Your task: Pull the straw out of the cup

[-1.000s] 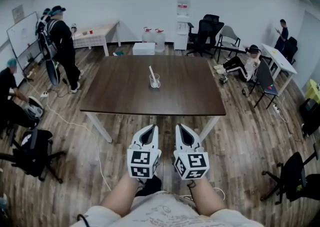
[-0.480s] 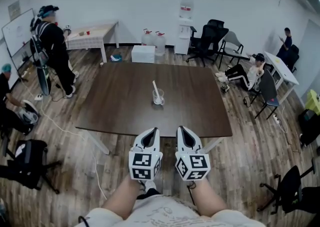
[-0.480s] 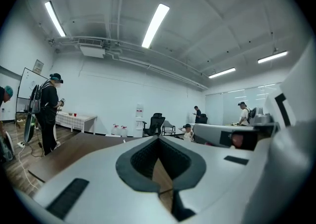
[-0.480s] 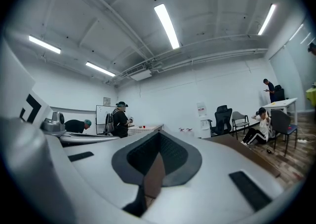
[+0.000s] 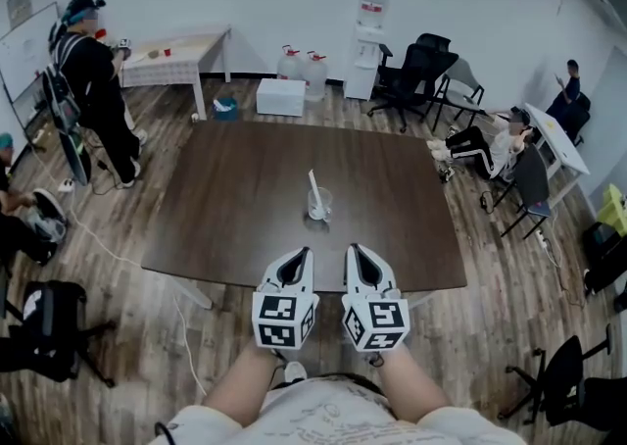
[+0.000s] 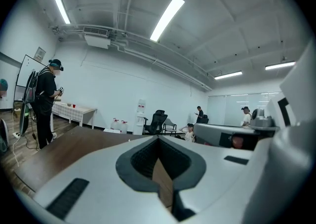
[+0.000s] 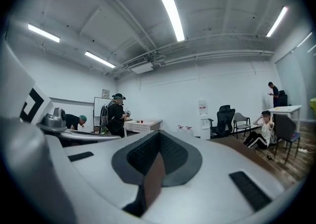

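A clear cup [image 5: 319,204] stands near the middle of the dark brown table [image 5: 235,208], with a white straw [image 5: 314,189] leaning up and left out of it. My left gripper [image 5: 294,256] and right gripper [image 5: 360,254] are held side by side over the table's near edge, both short of the cup. Each is shut with nothing between its jaws. In the left gripper view the left gripper [image 6: 160,141] is closed tip to tip, and the right gripper [image 7: 158,139] looks the same in its own view. Neither gripper view shows the cup.
A person with a backpack [image 5: 90,80] stands at the far left by a small table [image 5: 176,49]. Water jugs [image 5: 302,65], a white box [image 5: 280,97] and a dispenser [image 5: 367,36] line the back wall. Office chairs [image 5: 419,71] and a seated person [image 5: 485,147] are at the right.
The table and cup have come closer in the head view. Both grippers now reach over the table's near edge, where a second ago they hung over the floor short of it.
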Demonstrator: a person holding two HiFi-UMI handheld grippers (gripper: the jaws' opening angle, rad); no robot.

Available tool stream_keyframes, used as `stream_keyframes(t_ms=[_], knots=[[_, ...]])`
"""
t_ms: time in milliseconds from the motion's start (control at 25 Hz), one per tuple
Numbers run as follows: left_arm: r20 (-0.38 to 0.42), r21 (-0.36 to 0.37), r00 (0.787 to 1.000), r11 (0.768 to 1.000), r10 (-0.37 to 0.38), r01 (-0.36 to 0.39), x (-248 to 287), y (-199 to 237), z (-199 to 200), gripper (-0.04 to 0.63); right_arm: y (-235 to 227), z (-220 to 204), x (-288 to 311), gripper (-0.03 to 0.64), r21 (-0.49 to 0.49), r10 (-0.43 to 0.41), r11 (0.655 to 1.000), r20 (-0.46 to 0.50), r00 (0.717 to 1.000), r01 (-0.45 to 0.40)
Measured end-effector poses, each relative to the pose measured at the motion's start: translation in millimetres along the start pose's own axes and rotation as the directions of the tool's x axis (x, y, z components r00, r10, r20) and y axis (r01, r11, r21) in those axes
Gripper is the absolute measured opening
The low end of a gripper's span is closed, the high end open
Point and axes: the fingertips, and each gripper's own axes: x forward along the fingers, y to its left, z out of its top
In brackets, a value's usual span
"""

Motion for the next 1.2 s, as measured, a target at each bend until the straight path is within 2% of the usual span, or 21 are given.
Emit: stream_keyframes(t_ms=[320,640,920,1040,1200], knots=[[-0.045,0.015,0.999,1.000,0.016,-0.016,39,15,-3,0.000,-15,-17,48,0.014,0.007,0.048,0.999,-0.054,0.997,-0.047],[-0.050,0.035,0.992,0.992,0.120,-0.118,76,39,-3,0.000,-47,-42,109,0.014,0.012,0.091,0.996,-0.100,0.991,-0.090],[-0.042,0.042,0.968,0.969,0.247,-0.245,109,65,4,0.000,-77,-71,185,0.031,-0.012,0.162,0.986,-0.176,0.971,-0.166],[-0.049,0.044,0.953,0.954,0.298,-0.296,120,78,5,0.000,-85,-89,222,0.080,-0.022,0.199,0.978,-0.224,0.954,-0.209],[-0.065,0.053,0.930,0.932,0.361,-0.358,127,92,6,0.000,-94,-113,268,0.112,-0.056,0.220,0.968,-0.287,0.932,-0.246]])
